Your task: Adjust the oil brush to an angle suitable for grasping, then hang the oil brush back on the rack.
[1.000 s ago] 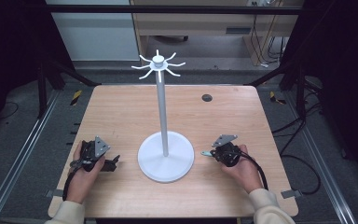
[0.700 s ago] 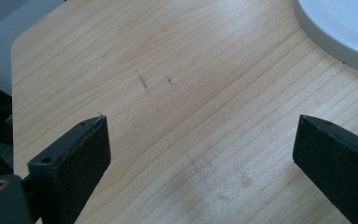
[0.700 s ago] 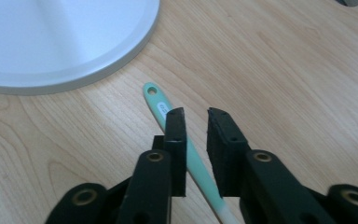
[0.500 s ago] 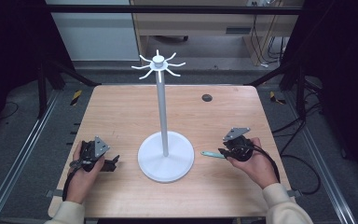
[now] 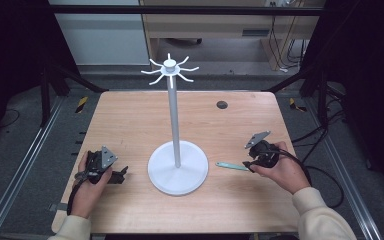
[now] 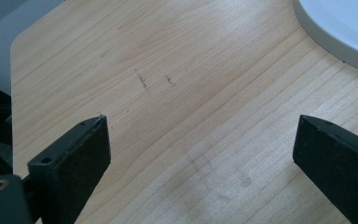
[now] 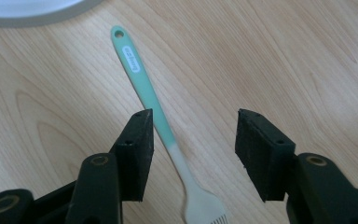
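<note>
Right gripper drawn back from stand, jaws apart astride teal brush, left gripper unmoved, gaping.

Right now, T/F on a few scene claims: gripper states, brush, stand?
1. The right gripper is shut on the brush. False: its jaws stand open, with the brush lying between them on the table.
2. The brush handle's hole end points toward the stand base. True.
3. The left gripper is open over bare wood. True.
4. A utensil hangs from the stand's hooks. False: nothing hangs on the hooks.
5. The brush lies left of the stand in the high view. False: it lies to the right, by the right gripper.
</note>
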The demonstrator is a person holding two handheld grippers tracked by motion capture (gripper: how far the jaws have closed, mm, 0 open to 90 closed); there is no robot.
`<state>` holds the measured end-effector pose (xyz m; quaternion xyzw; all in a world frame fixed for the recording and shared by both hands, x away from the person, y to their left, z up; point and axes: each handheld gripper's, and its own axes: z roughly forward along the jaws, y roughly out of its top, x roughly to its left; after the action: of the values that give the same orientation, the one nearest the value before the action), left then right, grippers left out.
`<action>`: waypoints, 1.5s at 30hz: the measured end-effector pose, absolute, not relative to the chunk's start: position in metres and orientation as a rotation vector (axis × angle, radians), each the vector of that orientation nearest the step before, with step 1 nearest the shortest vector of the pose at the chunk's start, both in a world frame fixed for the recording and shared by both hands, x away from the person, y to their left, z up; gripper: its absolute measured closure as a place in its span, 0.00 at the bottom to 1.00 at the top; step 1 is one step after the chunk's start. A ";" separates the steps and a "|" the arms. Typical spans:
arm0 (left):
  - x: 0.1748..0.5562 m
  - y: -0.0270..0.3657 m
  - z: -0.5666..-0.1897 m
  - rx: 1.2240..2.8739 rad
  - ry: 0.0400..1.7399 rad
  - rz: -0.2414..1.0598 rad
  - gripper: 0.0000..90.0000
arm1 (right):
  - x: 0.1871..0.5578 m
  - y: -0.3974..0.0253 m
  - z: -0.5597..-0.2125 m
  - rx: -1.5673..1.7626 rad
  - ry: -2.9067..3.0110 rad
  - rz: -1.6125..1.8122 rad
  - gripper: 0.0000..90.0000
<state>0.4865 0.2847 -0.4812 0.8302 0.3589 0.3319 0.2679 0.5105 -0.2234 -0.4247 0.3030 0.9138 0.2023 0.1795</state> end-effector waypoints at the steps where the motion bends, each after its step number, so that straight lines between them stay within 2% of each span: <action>1: 0.486 0.285 -0.481 2.240 0.968 0.895 0.04 | 0.511 -0.223 -0.425 0.856 2.583 0.572 0.53; 15: 0.486 0.285 -0.481 2.237 0.972 0.898 0.04 | 0.516 -0.227 -0.429 0.767 2.682 0.471 0.58; 33: 0.486 0.284 -0.482 2.250 0.962 0.896 0.04 | 0.527 -0.212 -0.452 0.628 2.827 0.282 0.72; 45: 0.487 0.284 -0.482 2.252 0.963 0.895 0.04 | 0.534 -0.212 -0.454 0.581 2.881 0.223 0.79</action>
<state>0.4866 0.2840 -0.4819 0.8330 0.3563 0.3311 0.2637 0.5339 -0.2118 -0.4542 0.1962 0.9728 0.0752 0.0972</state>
